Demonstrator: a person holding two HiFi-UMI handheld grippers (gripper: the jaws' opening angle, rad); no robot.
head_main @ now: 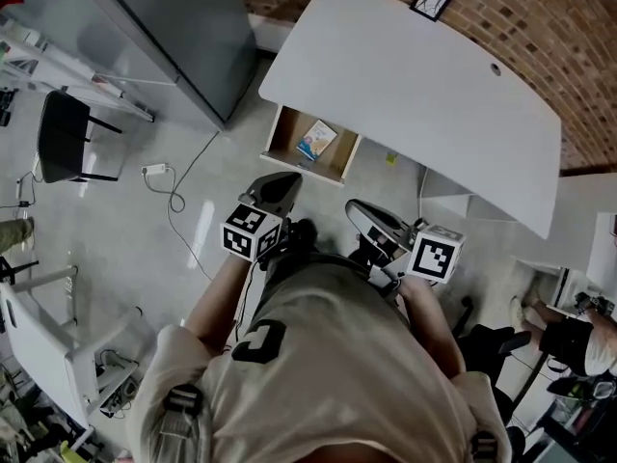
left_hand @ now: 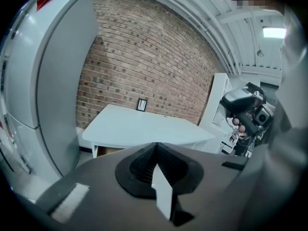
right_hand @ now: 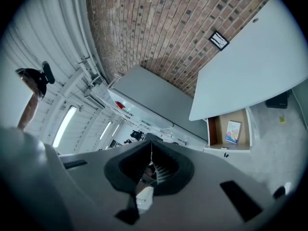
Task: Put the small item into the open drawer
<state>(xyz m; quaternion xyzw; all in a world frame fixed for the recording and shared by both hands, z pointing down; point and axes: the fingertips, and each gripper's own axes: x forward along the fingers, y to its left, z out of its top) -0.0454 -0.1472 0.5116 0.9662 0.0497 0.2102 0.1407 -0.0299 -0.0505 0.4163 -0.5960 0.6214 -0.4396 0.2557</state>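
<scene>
The white bench (head_main: 415, 85) overhangs the open drawer (head_main: 280, 135), so the drawer's back part is hidden. Both grippers hang in front of the person, well apart from it. The left gripper (head_main: 277, 189) has its jaws together on nothing, and so does the right gripper (head_main: 366, 216) (its own view shows the pads meeting). The small item (head_main: 316, 140), a blue-and-white card, already sits inside the drawer. Reaching in now could knock it or catch the bench edge. Its print is too small to read.

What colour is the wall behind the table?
Reddish-brown brick wall, best seen in the left gripper view.
</scene>
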